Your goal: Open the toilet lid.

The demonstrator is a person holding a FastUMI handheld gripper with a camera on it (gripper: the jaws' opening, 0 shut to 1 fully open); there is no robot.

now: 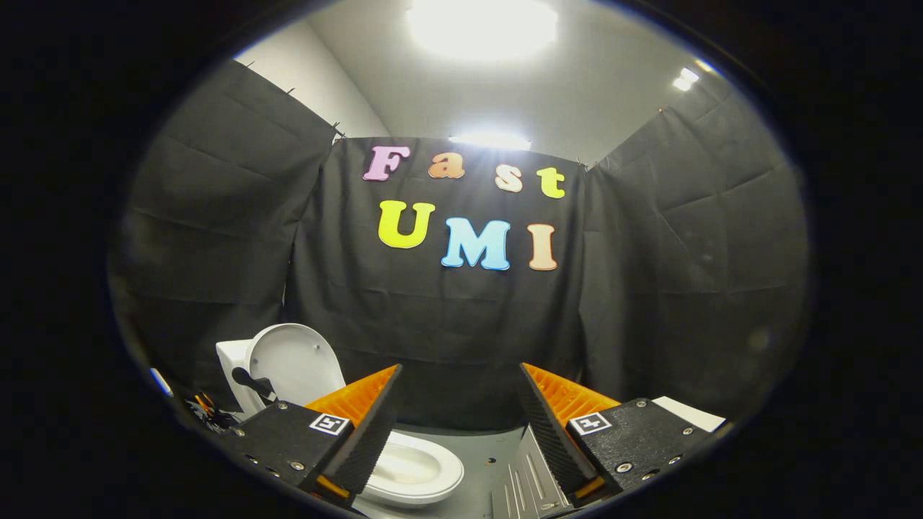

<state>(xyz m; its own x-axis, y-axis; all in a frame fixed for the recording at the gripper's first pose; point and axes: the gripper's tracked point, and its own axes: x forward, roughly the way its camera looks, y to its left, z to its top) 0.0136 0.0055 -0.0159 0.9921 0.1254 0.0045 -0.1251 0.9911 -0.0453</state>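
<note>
Plainly the gripper (458, 425) is held level with its fingers spread wide and empty, the toilet lid (294, 364) upright beyond the left finger.

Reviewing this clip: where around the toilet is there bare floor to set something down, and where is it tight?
Bare grey floor lies right of the bowl, running back to the black wall cloth; the open gripper frames it, fingers touching nothing. A ridged metal plate borders it on the right. Left of the raised lid it is crowded: cables and a dark handle.
</note>
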